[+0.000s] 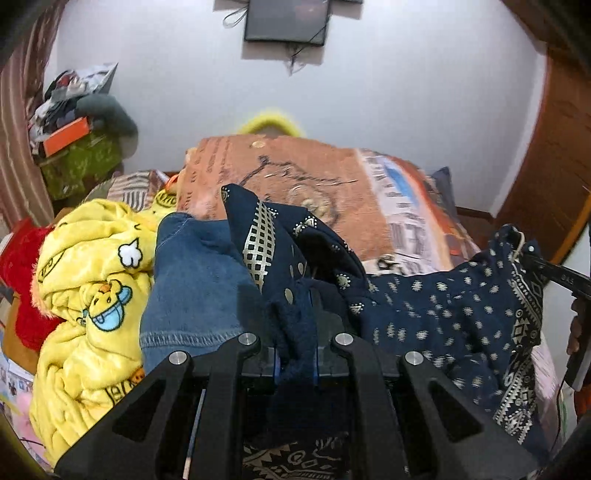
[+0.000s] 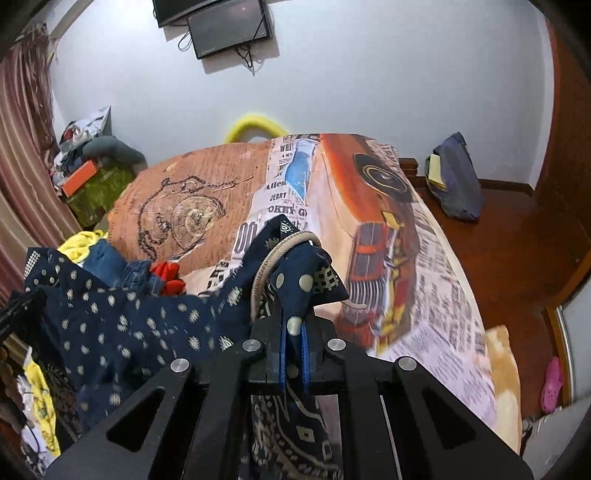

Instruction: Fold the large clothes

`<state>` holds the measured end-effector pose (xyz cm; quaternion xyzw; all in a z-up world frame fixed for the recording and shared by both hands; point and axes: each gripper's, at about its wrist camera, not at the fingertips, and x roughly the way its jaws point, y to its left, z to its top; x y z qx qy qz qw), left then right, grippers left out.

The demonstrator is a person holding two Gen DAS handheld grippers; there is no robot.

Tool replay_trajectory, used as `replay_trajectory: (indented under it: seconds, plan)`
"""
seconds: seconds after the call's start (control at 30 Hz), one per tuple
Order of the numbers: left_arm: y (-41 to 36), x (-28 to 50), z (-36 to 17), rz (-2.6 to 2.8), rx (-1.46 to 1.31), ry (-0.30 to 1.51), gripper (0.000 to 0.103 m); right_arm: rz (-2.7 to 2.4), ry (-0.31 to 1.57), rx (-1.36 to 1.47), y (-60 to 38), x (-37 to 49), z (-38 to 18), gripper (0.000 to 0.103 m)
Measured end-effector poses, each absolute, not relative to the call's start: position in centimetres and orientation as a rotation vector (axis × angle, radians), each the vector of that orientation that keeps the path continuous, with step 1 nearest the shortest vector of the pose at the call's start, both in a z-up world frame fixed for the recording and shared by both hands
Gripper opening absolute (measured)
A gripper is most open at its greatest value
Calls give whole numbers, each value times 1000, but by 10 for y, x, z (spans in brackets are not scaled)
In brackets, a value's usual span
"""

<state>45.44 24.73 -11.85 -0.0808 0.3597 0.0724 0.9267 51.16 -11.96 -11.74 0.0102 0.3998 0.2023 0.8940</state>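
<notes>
A navy printed garment [image 1: 443,317] is pinched in the left gripper [image 1: 297,354] and in the right gripper [image 2: 294,343], stretched between them above the bed [image 2: 424,295]. Light, limp cloth is judged; edges and corners are best gripped.

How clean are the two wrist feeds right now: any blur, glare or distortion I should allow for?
Left wrist view: mostly sharp, with fisheye bending at the edges; the left hand-held gripper clamps the navy patterned garment in even, soft light. Right wrist view: motion smear on the printed bedspread at lower right; the right hand-held gripper stays crisp; no glare on the wall-mounted screen.
</notes>
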Motion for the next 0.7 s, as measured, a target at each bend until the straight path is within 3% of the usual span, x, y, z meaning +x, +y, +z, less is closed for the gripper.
replay_trajectory:
  seconds: [0.23,0.4,0.7]
  plan:
    - [276,489,-165,172,-203,855,12,378,928,-4,-112,548,-160,6]
    - [284,494,-193,197,-219,920,24,369,996,19,-131,555,-184,9]
    - [274,475,-185,212,-181,938,32,394,1028,-15,-157,522,-167,10]
